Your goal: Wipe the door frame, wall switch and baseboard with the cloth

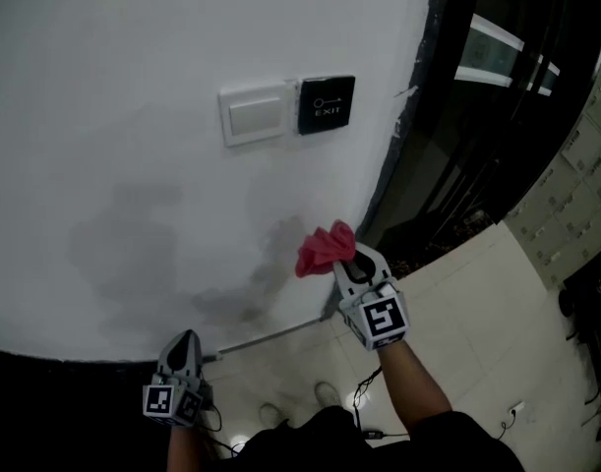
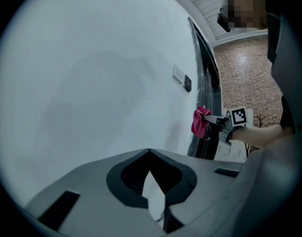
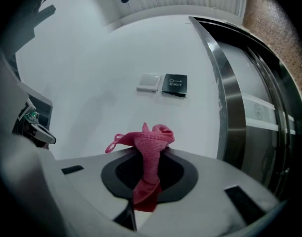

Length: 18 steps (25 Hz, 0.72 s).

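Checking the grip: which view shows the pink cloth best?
The right gripper view: the pink woven cloth sits centre frame, pinched in the shut right gripper. The head view shows it bunched at that gripper's tip; the left gripper view shows it small and distant.

Floor (image 1: pixel 477 293): pale glossy tiles, joints visible. Its far edge meets the white wall (image 1: pixel 133 47) along a black baseboard (image 1: pixel 74 391). On the floor: the person's two light shoes (image 1: pixel 327 393) close to the wall foot; a small white plug (image 1: pixel 516 408) with its cord, toward the right edge.
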Tool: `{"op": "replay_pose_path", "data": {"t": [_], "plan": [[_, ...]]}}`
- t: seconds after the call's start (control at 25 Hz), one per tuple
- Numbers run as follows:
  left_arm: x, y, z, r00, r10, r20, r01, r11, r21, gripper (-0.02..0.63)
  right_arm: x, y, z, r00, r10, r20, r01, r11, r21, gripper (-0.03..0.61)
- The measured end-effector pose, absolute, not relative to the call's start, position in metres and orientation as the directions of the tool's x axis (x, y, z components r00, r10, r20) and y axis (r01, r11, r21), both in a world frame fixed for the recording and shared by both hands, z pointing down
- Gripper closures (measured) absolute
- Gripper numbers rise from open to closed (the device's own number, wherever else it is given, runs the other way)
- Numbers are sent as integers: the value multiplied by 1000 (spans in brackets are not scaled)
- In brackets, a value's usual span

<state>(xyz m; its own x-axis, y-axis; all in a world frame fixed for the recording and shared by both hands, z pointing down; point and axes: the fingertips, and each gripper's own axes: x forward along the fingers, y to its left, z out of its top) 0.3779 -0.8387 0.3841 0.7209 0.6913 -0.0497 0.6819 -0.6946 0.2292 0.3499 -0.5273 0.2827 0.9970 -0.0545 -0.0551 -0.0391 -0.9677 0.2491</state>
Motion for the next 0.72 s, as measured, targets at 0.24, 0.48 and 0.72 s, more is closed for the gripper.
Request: {"op": "replay_pose_path", "data": {"t": [0.24,0.48,0.72], "plan": [[379,-853,414,740,673,-22,655,-711,256,620,323,-516,343,999,-14,43,-23,-975,219,528],[362,-849,446,787,616,24,589,-764,264,620,316,-500,381,992,-62,114,-82,-980,180,528],[337,-831,485,830,555,57,515,-802,302,620,318,-500,431,962,-184,201,-226,-951,211,528]]}}
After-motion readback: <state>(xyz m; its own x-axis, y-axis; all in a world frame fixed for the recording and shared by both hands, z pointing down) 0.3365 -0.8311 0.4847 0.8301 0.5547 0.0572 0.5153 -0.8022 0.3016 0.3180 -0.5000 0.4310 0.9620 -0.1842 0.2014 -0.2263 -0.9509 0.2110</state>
